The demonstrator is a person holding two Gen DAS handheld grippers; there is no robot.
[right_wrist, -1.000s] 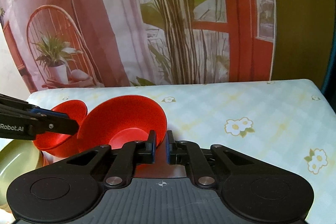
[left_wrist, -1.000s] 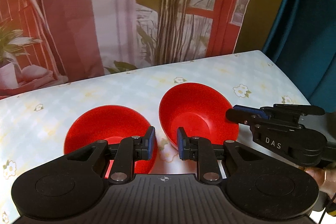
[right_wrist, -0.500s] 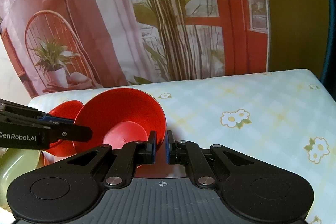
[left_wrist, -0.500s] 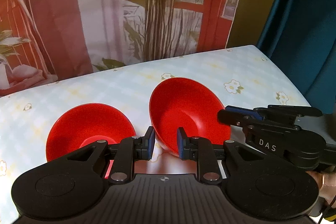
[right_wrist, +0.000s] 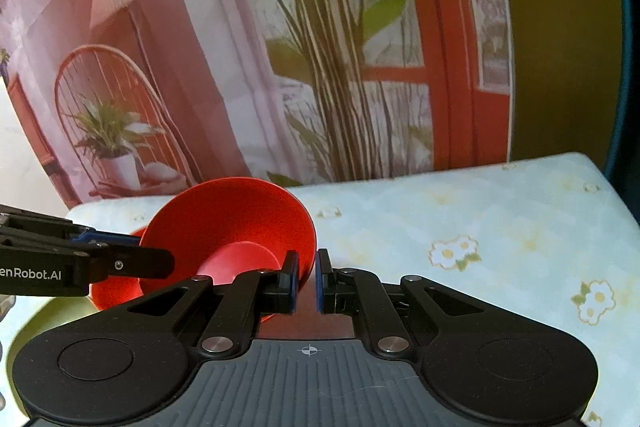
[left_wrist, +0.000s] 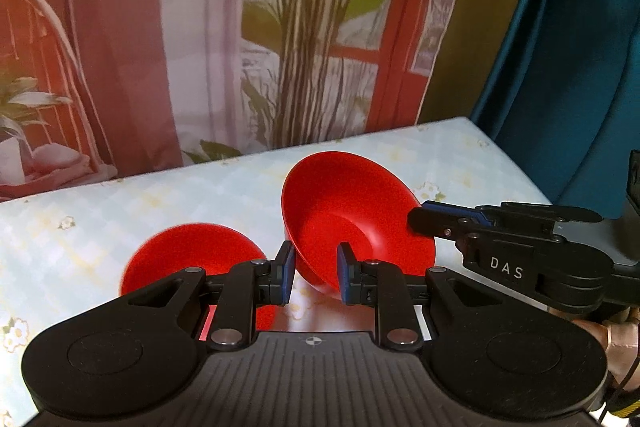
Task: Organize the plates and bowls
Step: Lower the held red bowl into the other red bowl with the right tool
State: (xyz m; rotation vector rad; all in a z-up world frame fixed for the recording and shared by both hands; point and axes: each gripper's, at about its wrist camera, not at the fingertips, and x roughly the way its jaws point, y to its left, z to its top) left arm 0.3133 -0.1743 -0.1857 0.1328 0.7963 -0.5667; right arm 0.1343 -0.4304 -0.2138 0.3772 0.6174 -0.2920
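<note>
My right gripper (right_wrist: 306, 279) is shut on the rim of a red bowl (right_wrist: 228, 227) and holds it tilted, lifted off the table. The same bowl shows in the left wrist view (left_wrist: 352, 215), with the right gripper (left_wrist: 420, 217) clamped on its right rim. A second red bowl (left_wrist: 192, 259) rests on the table to the left; in the right wrist view only a bit of it (right_wrist: 114, 293) shows behind the held bowl. My left gripper (left_wrist: 312, 277) is open and empty, its fingers just below the held bowl's near rim.
The table has a pale floral cloth (right_wrist: 480, 227). A green dish (right_wrist: 60, 311) lies at the lower left of the right wrist view. A printed backdrop (left_wrist: 280, 27) stands behind the table, and a blue curtain (left_wrist: 560, 67) hangs at the right.
My right gripper has lifted the red bowl off the table and tilted it more steeply. The left gripper has shifted right, so the resting bowl sits further left in its view.
</note>
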